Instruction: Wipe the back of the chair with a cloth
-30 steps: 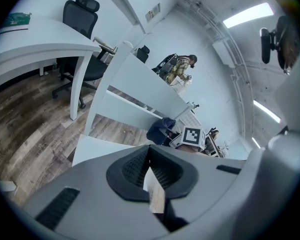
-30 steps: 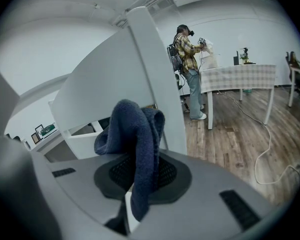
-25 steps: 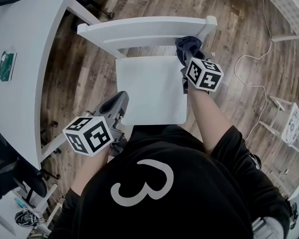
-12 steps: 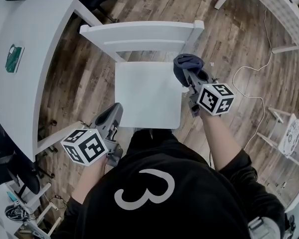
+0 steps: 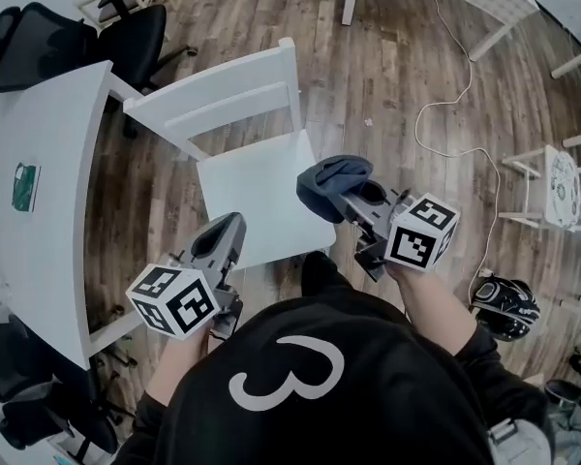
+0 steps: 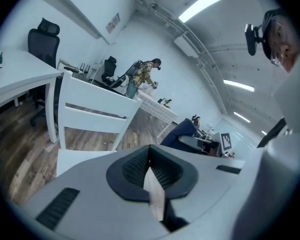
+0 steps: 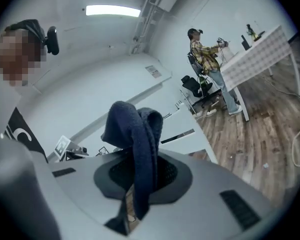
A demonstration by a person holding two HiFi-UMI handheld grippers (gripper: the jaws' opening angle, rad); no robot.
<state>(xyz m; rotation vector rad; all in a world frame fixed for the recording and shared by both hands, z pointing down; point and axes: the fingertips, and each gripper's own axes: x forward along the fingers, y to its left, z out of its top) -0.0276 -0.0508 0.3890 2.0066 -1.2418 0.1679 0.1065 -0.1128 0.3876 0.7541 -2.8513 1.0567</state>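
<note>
**Holding the Cloth Short of the Chair Back**

Standing on a wooden floor [image 5: 407, 66], a white chair [image 5: 257, 197] faces the person, with its back [image 5: 218, 85] on the far side of the seat. Seen from the head, the back's top rail runs along a line from about 8 o'clock to 2 o'clock.

A dark blue cloth [image 5: 331, 180] hangs bunched over the seat's near right corner, clear of the back. It is clamped in the right hand-held gripper [image 5: 360, 201], whose own view shows the fabric [image 7: 135, 149] pinched between its jaws and draping over them.

From that gripper the back lies at roughly 11 o'clock, across the seat, and its right post is the closest part.

The left hand-held gripper [image 5: 223, 238] hovers at the seat's front left edge, clenched with nothing between its jaws. It sits farther from the rail, so the right looks better placed for the wipe.
</note>
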